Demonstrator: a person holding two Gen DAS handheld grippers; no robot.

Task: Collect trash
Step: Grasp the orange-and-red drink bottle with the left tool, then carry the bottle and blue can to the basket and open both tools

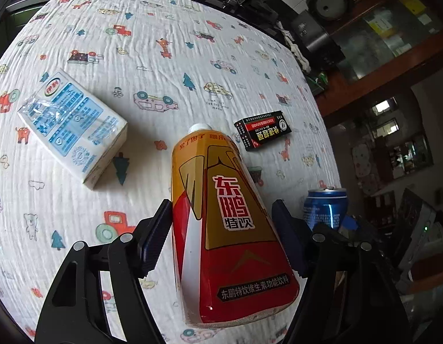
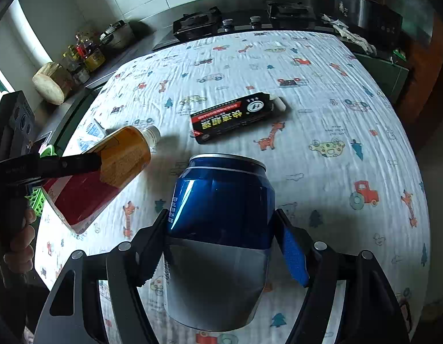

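Left tongs: clamped on yellow-and-red plastic drink bottle, lower centre of frame, white cap pointing away, bottle clear of the patterned cloth-covered tabletop; likely lifted for disposal.

Right tongs: clamped on blue-and-silver aluminium can, lower centre, held upright, presumably to keep dregs in.

Remaining on tabletop: blue-and-white milk carton with crumpled clear wrapper, centre left; small black-and-red cardboard box, centre right.

Trash receptacle: not visible.

Status, judged: two items gathered, two outstanding.
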